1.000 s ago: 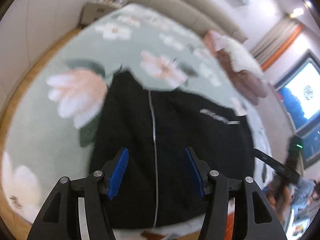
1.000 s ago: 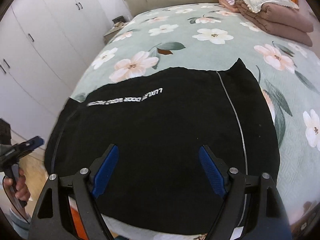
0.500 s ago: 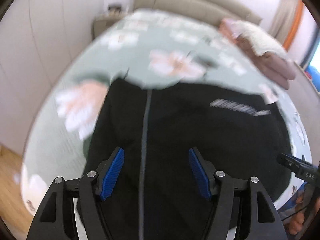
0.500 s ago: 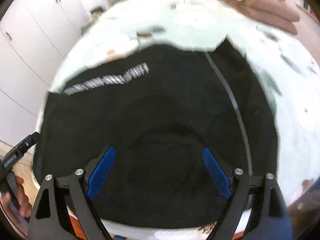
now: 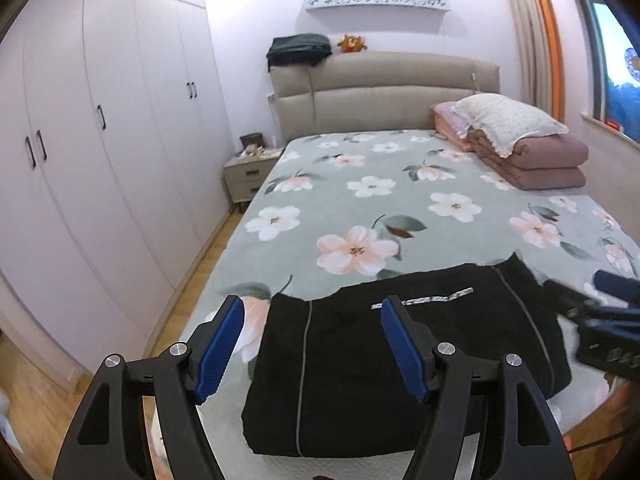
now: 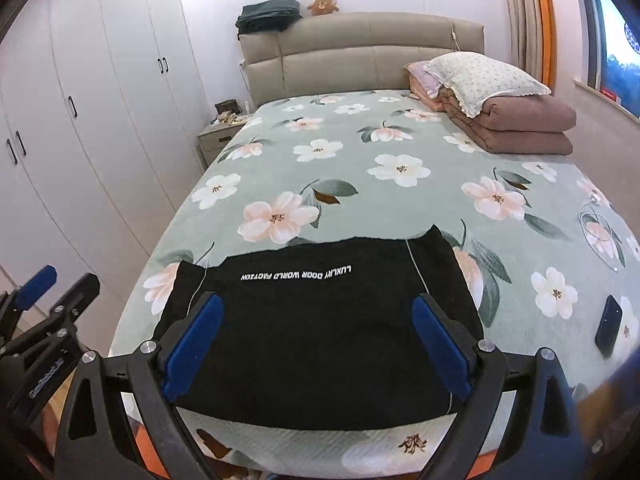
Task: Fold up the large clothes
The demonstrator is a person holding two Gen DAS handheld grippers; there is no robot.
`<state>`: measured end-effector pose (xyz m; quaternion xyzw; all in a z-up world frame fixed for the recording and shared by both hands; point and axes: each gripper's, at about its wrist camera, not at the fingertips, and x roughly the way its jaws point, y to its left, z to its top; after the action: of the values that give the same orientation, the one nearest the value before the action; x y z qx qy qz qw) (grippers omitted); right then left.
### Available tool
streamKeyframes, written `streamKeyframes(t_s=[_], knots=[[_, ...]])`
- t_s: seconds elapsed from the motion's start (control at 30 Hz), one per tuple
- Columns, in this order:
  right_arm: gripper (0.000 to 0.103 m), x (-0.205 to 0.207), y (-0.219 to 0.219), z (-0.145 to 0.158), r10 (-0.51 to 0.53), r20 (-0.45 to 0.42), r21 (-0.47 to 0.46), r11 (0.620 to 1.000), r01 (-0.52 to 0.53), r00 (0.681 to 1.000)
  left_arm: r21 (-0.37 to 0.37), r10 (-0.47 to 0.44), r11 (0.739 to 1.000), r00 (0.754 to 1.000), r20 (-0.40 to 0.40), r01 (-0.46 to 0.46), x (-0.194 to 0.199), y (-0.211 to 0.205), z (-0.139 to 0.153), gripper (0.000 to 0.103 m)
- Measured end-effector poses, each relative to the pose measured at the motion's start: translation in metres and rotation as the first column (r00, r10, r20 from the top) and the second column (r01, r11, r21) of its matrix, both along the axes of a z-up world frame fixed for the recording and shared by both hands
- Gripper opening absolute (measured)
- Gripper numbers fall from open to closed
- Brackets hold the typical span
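A black garment (image 5: 400, 360) with thin grey stripes and white lettering lies folded into a flat rectangle at the foot of the bed; it also shows in the right wrist view (image 6: 320, 320). My left gripper (image 5: 312, 348) is open and empty, held above and back from the garment's left part. My right gripper (image 6: 316, 344) is open and empty, held above and back from the garment's middle. Each gripper shows in the other's view, the right one (image 5: 600, 320) at the garment's right side and the left one (image 6: 44, 320) off the bed's left edge.
The bed (image 6: 360, 184) has a green floral cover. Folded brown quilts and a pillow (image 6: 500, 100) sit at its far right. A dark phone (image 6: 608, 330) lies near the right edge. White wardrobes (image 5: 100, 160) line the left wall, with a nightstand (image 5: 250, 174) beside the headboard.
Both grippers have pulled back and tilted up from close over the garment, so the whole bed and room show. Both stay open. The garment has not moved.
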<state>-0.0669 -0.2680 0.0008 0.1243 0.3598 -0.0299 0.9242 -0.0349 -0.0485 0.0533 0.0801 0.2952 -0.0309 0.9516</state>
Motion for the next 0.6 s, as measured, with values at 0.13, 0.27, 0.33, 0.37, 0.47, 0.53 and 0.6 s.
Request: streamKeyframes(t_s=[0.13,0.27,0.33,0.37,0.47,0.53,0.6], knots=[[0.097,-0.002,0.003,-0.007,-0.002,-0.020,-0.006,1.000,0.001,1.000,0.008,-0.010,1.000,1.000,0.015,0.010,-0.010,-0.009,0.004,0.072],[0.097,-0.003,0.011,-0.015,-0.008,-0.036,-0.036,0.999,0.006,0.999,-0.009,-0.033,0.999,0.999,-0.017,0.033,-0.011,-0.011,-0.002,0.072],[0.097,-0.002,0.015,-0.017,-0.005,-0.045,-0.047,0.999,0.003,0.999,-0.014,-0.031,0.999,0.999,-0.028,0.030,-0.010,-0.009,-0.005,0.072],[0.097,-0.003,0.016,-0.018,-0.005,-0.046,-0.052,0.999,0.002,0.999,-0.017,-0.028,0.999,0.999,-0.029,0.028,-0.010,-0.007,-0.007,0.072],[0.097,-0.004,0.019,-0.019,-0.004,-0.040,-0.066,0.998,0.002,0.999,-0.008,-0.014,1.000,1.000,-0.026,0.014,-0.011,-0.004,-0.011,0.072],[0.097,-0.005,0.019,-0.020,-0.002,-0.043,-0.079,0.997,-0.002,0.999,-0.001,-0.019,1.000,1.000,-0.019,0.019,-0.012,-0.004,-0.012,0.072],[0.097,-0.005,0.018,-0.021,-0.008,-0.047,-0.091,0.996,0.004,0.999,0.004,-0.018,1.000,1.000,-0.010,0.018,-0.015,-0.003,-0.011,0.072]])
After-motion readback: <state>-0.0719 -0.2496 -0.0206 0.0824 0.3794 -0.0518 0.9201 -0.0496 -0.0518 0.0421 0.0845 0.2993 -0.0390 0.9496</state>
